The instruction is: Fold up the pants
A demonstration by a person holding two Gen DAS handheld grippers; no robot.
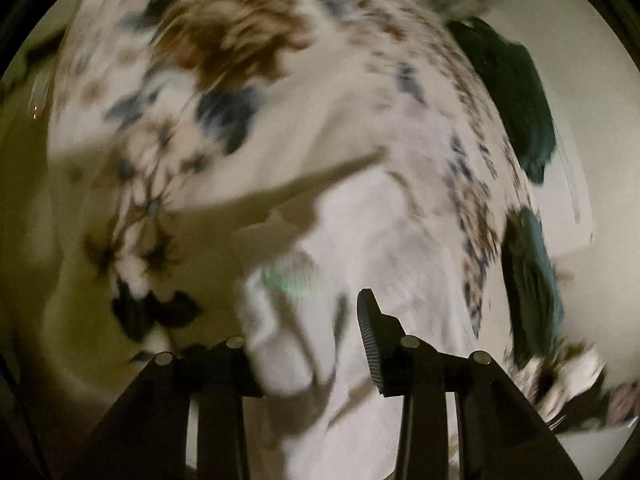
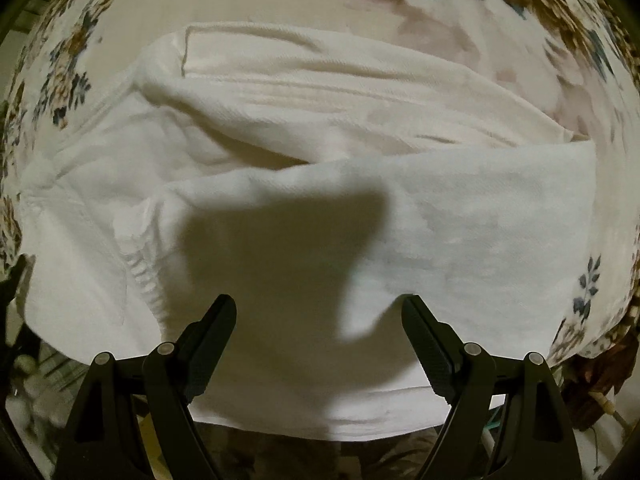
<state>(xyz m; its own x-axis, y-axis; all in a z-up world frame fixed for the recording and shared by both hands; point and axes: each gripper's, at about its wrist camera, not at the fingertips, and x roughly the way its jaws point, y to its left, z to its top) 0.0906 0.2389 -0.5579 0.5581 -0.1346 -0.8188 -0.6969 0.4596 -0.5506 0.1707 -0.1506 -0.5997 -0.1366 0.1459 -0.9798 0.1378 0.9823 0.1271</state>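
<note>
One pair of white woven cotton pants (image 2: 304,184) fills the centre of the right wrist view, lying in soft layered folds on a floral bedspread (image 2: 460,36). A gathered elastic waistband (image 2: 142,268) shows at lower left of that frame, and a seamed leg edge runs across the upper middle. The fabric has a fine twill texture and a dark shadow falls across its lower centre.

The right gripper (image 2: 318,320), black plastic with ribbed pads, sits at the bottom of the frame just over the pants, its jaws spread wide with nothing between them.

In the blurred left wrist view, the white pants (image 1: 360,248) occupy the lower centre. The left gripper (image 1: 308,344) has cloth bunched between its jaws; whether they pinch it cannot be told through the blur.

The bedspread (image 1: 224,40) is cream with brown and blue-grey flowers. Two dark teal garments (image 1: 516,92) lie at the right edge.
</note>
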